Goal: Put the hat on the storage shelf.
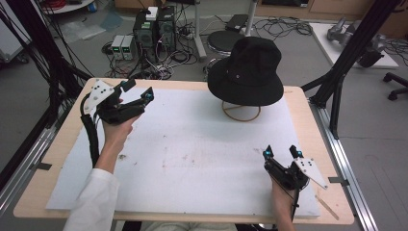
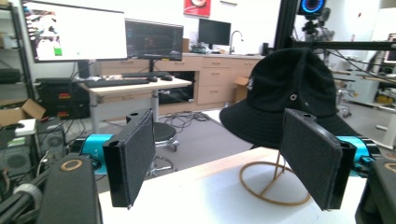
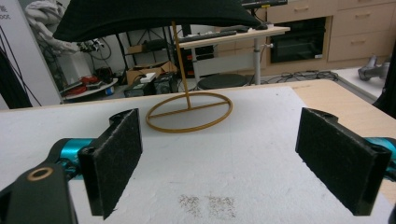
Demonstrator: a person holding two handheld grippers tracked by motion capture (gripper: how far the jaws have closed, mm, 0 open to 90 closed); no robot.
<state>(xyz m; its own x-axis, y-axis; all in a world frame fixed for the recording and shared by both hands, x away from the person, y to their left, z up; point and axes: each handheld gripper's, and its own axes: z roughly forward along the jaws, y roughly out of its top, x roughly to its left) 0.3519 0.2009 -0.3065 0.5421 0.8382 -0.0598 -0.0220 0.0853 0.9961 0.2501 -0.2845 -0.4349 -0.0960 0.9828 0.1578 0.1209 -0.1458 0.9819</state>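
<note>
A black bucket hat point(image 1: 248, 71) rests on a thin gold wire stand point(image 1: 241, 111) at the back of the white mat point(image 1: 192, 144). In the left gripper view the hat point(image 2: 289, 95) hangs over the stand's ring base point(image 2: 273, 184); the right gripper view looks up at its brim point(image 3: 149, 16) above the ring base point(image 3: 189, 112). My left gripper point(image 1: 137, 91) is held above the mat's back left corner, open and empty, pointing toward the hat. My right gripper point(image 1: 282, 151) sits near the front right of the mat, open and empty.
The mat covers a wooden table point(image 1: 315, 139) and has small dark stains point(image 1: 166, 161) near its middle. Black frame posts point(image 1: 353, 53) stand at the table's right and left. Computers and cables point(image 1: 154, 38) and a stool point(image 1: 223, 41) lie on the floor behind.
</note>
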